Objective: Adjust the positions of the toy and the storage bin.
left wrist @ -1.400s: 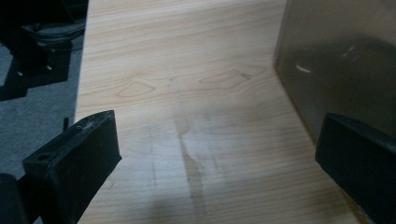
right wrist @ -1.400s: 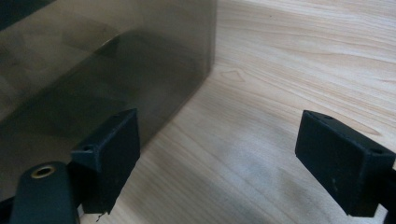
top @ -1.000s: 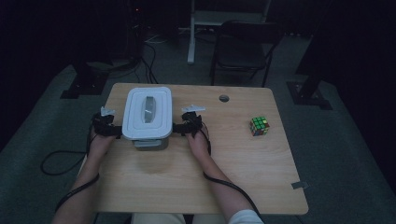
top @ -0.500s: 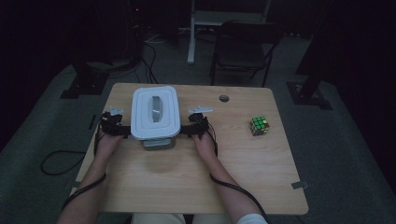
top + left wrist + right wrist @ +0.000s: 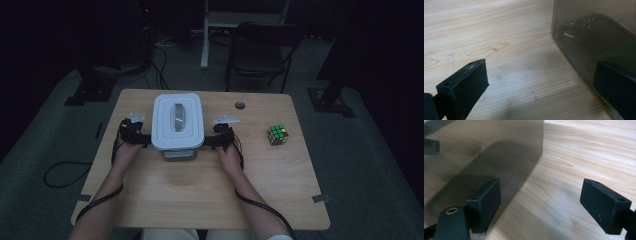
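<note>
High view: lidded container [image 5: 177, 121] and cube [image 5: 277, 135] show no readable writing.

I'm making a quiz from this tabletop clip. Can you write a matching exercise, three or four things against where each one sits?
Things:
1. container
2. puzzle cube
3. left gripper
4. right gripper

Places:
A. alone toward the table's right edge
B. at the container's right side
C. between the two grippers, white lid on
D. at the container's left side

Pairs: 1-C, 2-A, 3-D, 4-B
</note>
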Motion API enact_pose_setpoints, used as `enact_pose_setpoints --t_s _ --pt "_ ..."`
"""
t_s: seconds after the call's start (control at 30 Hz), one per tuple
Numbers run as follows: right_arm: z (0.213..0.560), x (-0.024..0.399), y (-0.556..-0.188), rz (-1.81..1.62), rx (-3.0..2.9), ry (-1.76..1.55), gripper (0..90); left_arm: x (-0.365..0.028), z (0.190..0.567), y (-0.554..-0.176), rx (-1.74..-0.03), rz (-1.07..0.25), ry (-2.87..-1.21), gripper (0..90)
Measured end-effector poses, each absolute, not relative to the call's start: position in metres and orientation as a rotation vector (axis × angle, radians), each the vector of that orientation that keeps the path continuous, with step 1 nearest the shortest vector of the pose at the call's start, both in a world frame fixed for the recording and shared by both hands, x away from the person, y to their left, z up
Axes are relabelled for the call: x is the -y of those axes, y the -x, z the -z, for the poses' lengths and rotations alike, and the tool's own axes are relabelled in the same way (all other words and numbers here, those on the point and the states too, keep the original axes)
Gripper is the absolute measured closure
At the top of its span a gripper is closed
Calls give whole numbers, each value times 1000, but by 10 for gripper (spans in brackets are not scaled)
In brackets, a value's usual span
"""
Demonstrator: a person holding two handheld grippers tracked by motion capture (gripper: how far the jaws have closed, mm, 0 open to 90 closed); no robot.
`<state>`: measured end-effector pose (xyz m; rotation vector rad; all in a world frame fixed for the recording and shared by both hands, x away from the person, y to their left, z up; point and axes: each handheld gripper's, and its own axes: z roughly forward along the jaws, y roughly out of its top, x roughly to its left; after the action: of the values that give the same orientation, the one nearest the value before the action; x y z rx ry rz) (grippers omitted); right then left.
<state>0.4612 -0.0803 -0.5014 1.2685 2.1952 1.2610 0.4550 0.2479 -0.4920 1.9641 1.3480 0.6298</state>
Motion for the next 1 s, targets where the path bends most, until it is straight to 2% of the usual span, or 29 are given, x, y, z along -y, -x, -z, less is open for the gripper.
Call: enact_pose_setpoints --t_s 0.73,1.0 --pt "501 151 -430 -1242 -2122 -1319 183 -178 491 -458 -1244 -570 -2044 10" --pt "501 167 -419 -1243 -2117 -1320 183 -163 491 -455 -1225 -543 -2063 10"
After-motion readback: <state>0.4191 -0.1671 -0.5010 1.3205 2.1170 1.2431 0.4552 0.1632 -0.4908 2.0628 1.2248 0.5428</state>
